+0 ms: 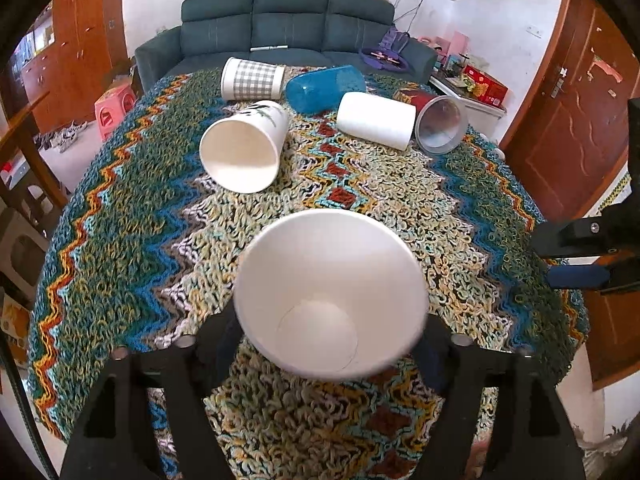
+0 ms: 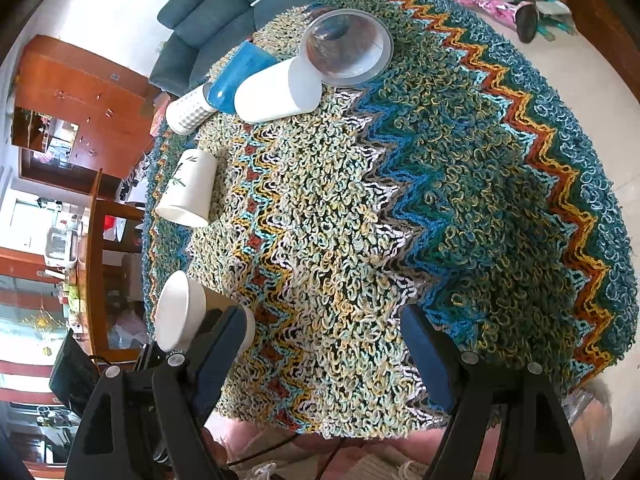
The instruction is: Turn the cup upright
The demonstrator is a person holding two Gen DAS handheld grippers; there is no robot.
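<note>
White cup (image 1: 330, 296) between left tool (image 1: 330, 344) fingers.

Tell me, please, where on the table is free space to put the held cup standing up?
The left gripper holds the white paper cup. Bare woven cloth lies in the middle, between the bamboo-print cup and the right gripper. The far edge is crowded: checkered cup, blue cup, white cup, clear cup.

L gripper (image 1: 332, 344) clamped w/ load; R gripper (image 2: 326, 344) jaws spread wide.
</note>
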